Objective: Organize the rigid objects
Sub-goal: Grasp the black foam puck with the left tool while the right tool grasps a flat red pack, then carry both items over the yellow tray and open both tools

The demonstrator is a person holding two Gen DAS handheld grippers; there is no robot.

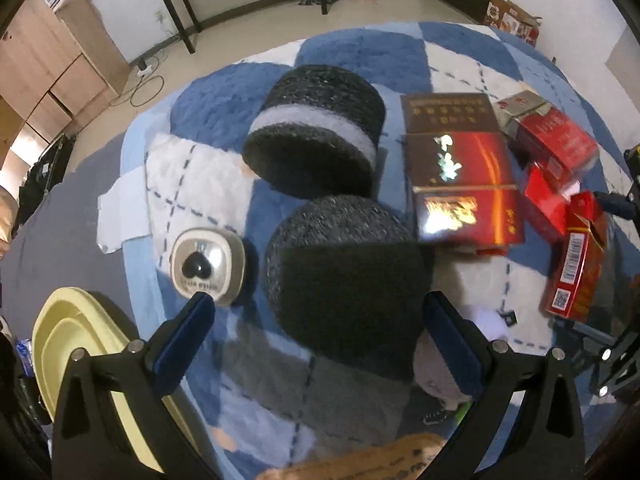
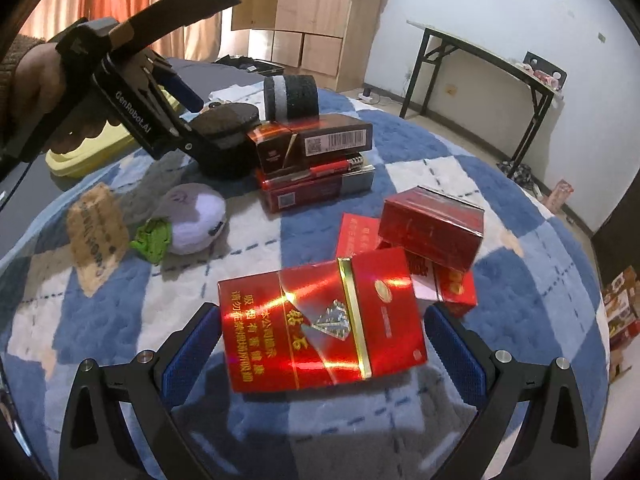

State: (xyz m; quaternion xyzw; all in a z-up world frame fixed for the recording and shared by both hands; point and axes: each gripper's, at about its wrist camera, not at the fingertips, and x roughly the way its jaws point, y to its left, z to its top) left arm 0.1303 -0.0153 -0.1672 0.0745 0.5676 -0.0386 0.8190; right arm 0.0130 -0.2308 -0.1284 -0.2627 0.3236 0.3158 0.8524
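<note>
On the blue-and-white checked blanket [image 2: 532, 264] the sorting looks partly done. The left tongs [image 1: 320, 312] stand wide open around a dark felt cylinder [image 1: 344, 276]; the blue pads sit to either side of it, and I cannot tell whether either pad touches it, so it reads as framed rather than gripped. A second cylinder with a grey band [image 1: 316, 136] lies on its side just behind it, so the two round pieces are already near one another. The right tongs [image 2: 322, 340] are also spread wide, with a bright red cigarette pack [image 2: 320, 324] lying flat on the blanket between the pads, apart from both; nothing is clamped there. Further back, a stack of dark red cartons [image 2: 316, 160] is already piled, a long brown-red carton on top of flatter red ones, touching the near cylinder. Still loose are a tilted heap of red packs [image 2: 432, 240] just beyond the right tongs, a purple plush toy [image 2: 192, 220] with a green tag, a brown paper card [image 2: 96, 236], and a small cream case with a black heart [image 1: 208, 264] beside the left pad. A yellow tray [image 1: 72, 344] sits at the blanket's edge, seemingly unused. My guess is roughly half remains: the loose packs want stacking and the oddments want a place.
</note>
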